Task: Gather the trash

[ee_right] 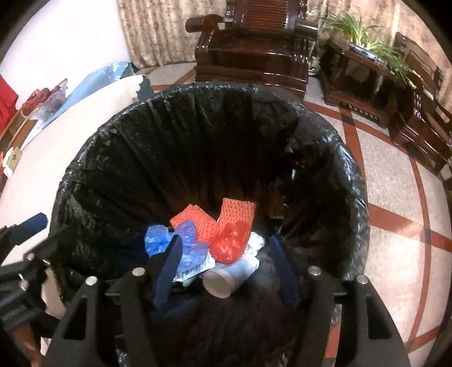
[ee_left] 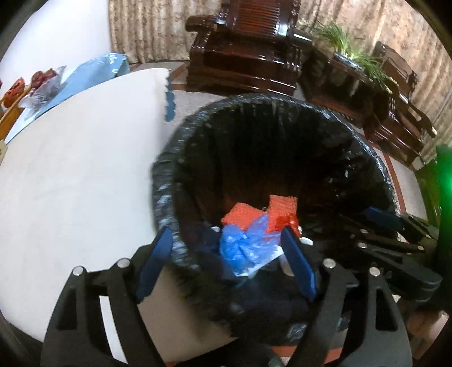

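1 trash bin (ee_right: 93, 158) w/ black liner. Inside: 2 orange foam nets (ee_right: 195, 221) (ee_right: 236, 213), 1 red plastic bag (ee_right: 230, 242), 1 blue plastic bag (ee_right: 169, 240), 1 paper cup (ee_right: 226, 279) on its side, plus some white scraps, too jumbled to count. 2 grippers: left (ee_left: 226, 254), right (ee_right: 226, 265), each w/ 2 blue-padded fingers. Bkgd: 1 white table (ee_left: 70, 169), 1 dark wood armchair (ee_right: 254, 42) in full view, approx 2 green plants (ee_right: 350, 19) (ee_right: 395, 59).
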A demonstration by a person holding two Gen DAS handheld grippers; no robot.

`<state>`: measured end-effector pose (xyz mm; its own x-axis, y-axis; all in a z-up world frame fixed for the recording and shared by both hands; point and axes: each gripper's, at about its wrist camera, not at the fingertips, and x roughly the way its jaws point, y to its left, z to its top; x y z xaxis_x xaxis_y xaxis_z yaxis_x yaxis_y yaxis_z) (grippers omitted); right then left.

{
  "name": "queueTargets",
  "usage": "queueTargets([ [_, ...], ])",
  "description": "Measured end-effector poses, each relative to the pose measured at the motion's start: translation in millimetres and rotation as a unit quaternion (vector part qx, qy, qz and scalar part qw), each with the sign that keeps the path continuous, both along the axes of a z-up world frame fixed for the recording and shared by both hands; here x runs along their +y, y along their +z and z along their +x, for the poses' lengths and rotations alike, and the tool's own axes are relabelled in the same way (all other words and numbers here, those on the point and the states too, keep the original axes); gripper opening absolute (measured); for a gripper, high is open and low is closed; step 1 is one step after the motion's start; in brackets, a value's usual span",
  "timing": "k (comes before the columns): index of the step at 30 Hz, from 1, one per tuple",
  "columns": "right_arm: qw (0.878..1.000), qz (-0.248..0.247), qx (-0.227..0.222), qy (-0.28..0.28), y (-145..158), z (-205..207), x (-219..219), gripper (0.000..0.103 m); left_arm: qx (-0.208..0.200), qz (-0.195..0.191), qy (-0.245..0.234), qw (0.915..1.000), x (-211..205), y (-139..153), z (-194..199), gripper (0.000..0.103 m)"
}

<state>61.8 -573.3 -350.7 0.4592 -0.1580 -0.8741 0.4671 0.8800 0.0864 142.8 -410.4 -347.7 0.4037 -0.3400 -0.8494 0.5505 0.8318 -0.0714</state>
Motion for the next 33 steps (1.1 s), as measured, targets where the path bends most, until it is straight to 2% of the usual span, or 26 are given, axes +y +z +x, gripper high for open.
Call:
queueTargets([
  [3, 1.0, 0.0, -0.007, -0.004, 8.0, -5.4, 8.4, 0.065, -0.005, -0.006, 0.007, 0.9999, 18.3, 10.3, 0.8, 0.081],
  [8, 1.0, -0.003, -0.023, -0.007, 31.2, -13.4, 29.8, 0.068, -0.037, -0.017, 0.024, 0.9989, 55.5, 42.7, -1.2, 0.089],
  [10, 0.999, -0.005, -0.037, -0.009, 48.1, -19.8, 40.6, 0.071, -0.048, -0.02, 0.024, 0.9984, 68.9, 55.0, -3.5, 0.09],
  [13, 0.998, -0.018, -0.062, -0.014, 80.7, -28.4, 61.1, 0.08, -0.087, -0.016, 0.032, 0.9955, 94.1, 84.4, -11.1, 0.095],
  [15, 0.996, -0.027, -0.082, -0.015, 104.3, -32.8, 75.7, 0.083, -0.108, -0.028, 0.041, 0.9929, 114.4, 106.0, -16.4, 0.098],
  [20, 0.989, -0.061, -0.132, -0.006, 160.2, -40.5, 121.1, 0.097, -0.147, -0.039, 0.076, 0.9855, 163.3, 153.8, -24.9, 0.098],
  [24, 0.98, -0.097, -0.173, 0.002, 203.6, -43.0, 168.6, 0.097, -0.175, -0.049, 0.118, 0.9762, 209.8, 194.5, -31.3, 0.098],
  [26, 0.977, -0.095, -0.192, 0.006, 218.4, -43.7, 184.5, 0.097, -0.191, -0.044, 0.137, 0.9711, 228.2, 209.6, -35.0, 0.098],
  [29, 0.971, -0.087, -0.222, 0.007, 241.8, -46.8, 209.7, 0.097, -0.206, -0.061, 0.151, 0.9648, 262.9, 235.2, -42.9, 0.098],
  [32, 0.962, -0.099, -0.254, 0.021, 268.6, -50.3, 241.0, 0.097, -0.237, -0.047, 0.174, 0.9547, 291.4, 259.9, -52.5, 0.098],
  [33, 0.959, -0.101, -0.263, 0.027, 274.8, -51.8, 249.4, 0.097, -0.257, -0.037, 0.181, 0.9484, 300.5, 269.9, -58.6, 0.098],
])
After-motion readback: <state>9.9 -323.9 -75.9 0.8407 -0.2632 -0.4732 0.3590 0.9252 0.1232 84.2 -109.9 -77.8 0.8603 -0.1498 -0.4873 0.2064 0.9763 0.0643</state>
